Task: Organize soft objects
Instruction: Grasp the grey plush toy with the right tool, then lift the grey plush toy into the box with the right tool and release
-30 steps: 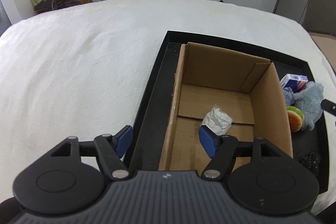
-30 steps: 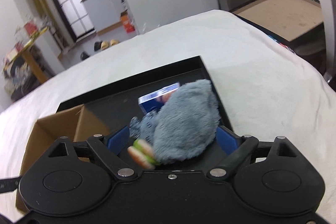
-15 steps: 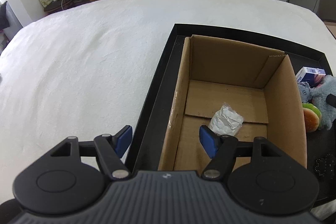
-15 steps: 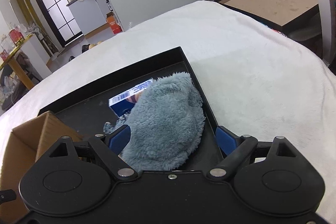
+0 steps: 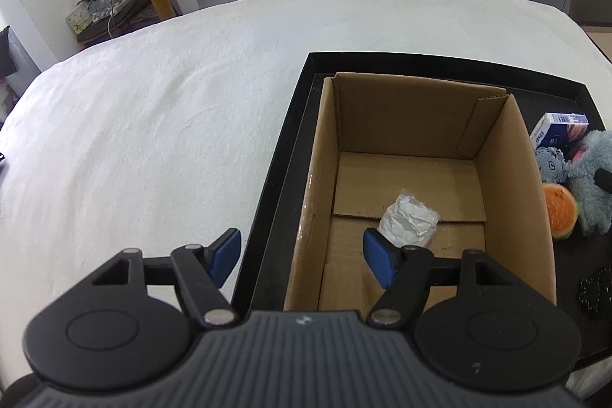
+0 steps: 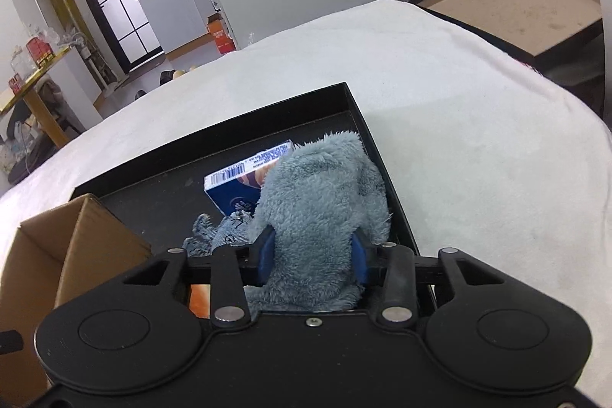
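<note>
The fluffy grey-blue plush toy [image 6: 325, 217] lies at the right end of the shallow black tray [image 6: 229, 125], pinched at its near end by the right gripper [image 6: 311, 255], whose blue-padded fingers [image 6: 266, 253] press narrowly into the pile. It looks light, limp and compressible, so a hold across the thick body should grip better than one on a loose limb; the deep fur will probably not slip, but the free end is likely to droop and could snag the box wall. Beside it sit a smaller denim-blue stuffed figure [image 6: 220, 234], an orange-and-green soft burger toy [image 5: 560, 213] and a stiff, glossy blue-and-white carton [image 6: 244, 184]. The open brown corrugated cardboard box [image 5: 514, 186], rigid and matte, holds one crumpled white packet [image 5: 409, 218]. The left gripper [image 5: 302, 255] hovers over the box's near left wall, fingers wide and holding nothing. The tray rests on a nubbly white-covered tabletop [image 5: 153, 125].
</note>
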`<action>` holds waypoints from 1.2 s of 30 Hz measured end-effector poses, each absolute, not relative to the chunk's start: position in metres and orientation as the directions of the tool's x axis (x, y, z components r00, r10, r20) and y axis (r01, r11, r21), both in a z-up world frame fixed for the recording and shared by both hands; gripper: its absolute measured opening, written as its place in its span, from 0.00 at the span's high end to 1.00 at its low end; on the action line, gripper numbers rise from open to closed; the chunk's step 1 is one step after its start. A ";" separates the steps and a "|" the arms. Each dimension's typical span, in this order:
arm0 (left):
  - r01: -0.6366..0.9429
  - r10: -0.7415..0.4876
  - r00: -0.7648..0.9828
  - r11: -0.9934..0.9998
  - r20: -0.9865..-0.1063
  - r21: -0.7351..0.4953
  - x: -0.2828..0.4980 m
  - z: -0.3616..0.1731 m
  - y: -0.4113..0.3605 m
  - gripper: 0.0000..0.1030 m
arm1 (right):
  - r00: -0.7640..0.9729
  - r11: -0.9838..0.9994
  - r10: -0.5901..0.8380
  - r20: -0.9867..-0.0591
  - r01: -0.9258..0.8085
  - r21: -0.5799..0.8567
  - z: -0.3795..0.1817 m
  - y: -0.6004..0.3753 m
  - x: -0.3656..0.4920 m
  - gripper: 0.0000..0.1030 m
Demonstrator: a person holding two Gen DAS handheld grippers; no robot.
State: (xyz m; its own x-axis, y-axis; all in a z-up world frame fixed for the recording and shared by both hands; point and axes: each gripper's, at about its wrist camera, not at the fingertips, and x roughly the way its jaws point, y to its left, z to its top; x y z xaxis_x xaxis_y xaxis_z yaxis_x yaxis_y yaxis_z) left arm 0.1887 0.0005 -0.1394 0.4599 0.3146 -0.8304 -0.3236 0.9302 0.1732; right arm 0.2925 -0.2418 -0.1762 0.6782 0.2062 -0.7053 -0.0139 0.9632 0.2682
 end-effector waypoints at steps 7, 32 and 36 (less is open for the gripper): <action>-0.297 0.258 0.461 0.946 -0.849 0.126 0.180 -0.132 0.003 0.33 | 0.680 0.963 0.209 -0.703 -0.017 0.270 -0.158 -0.246 0.276 0.65; -0.291 0.164 0.467 0.956 -0.869 0.024 0.159 -0.131 0.017 0.55 | 0.676 0.954 0.295 -0.675 -0.176 0.241 -0.093 -0.197 0.234 0.65; -0.298 0.137 0.462 0.955 -0.876 -0.007 0.160 -0.135 0.023 0.63 | 0.666 0.950 0.314 -0.677 -0.218 0.226 -0.087 -0.178 0.231 0.65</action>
